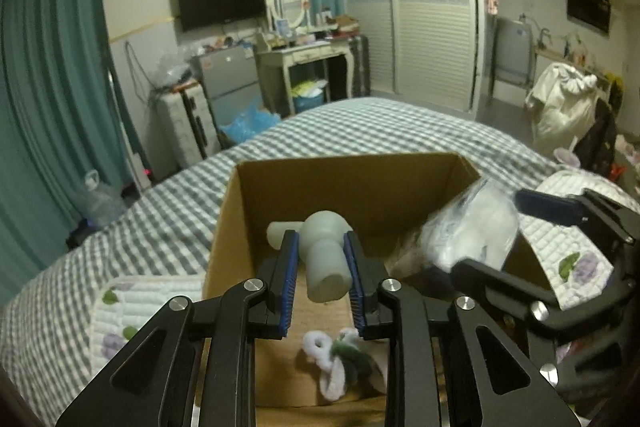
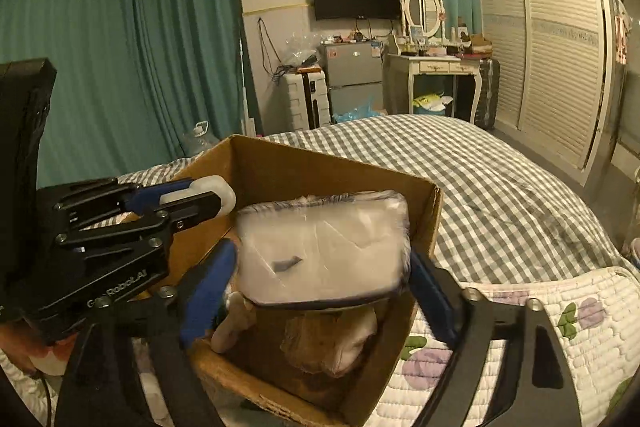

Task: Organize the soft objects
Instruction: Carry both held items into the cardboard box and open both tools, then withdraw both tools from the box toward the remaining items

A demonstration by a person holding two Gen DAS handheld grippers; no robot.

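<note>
An open cardboard box (image 1: 352, 183) (image 2: 304, 167) stands on the bed. My left gripper (image 1: 320, 267) is shut on a pale grey-white soft toy (image 1: 326, 255) and holds it over the box; it shows in the right wrist view (image 2: 180, 201) with the toy (image 2: 212, 189). My right gripper (image 2: 320, 279) is shut on a white plastic-wrapped soft pack (image 2: 322, 253) above the box's right side; the pack shows blurred in the left wrist view (image 1: 476, 227). A white and green fuzzy toy (image 1: 336, 351) and a brownish plush (image 2: 336, 339) lie in the box.
The bed has a grey checked cover (image 1: 360, 123) (image 2: 500, 195) and a floral quilted pad (image 2: 540, 311) under the box. Beyond the bed stand a small fridge (image 2: 352, 75), a dressing table (image 2: 436, 67), a wardrobe (image 2: 560, 47) and teal curtains (image 2: 120, 47).
</note>
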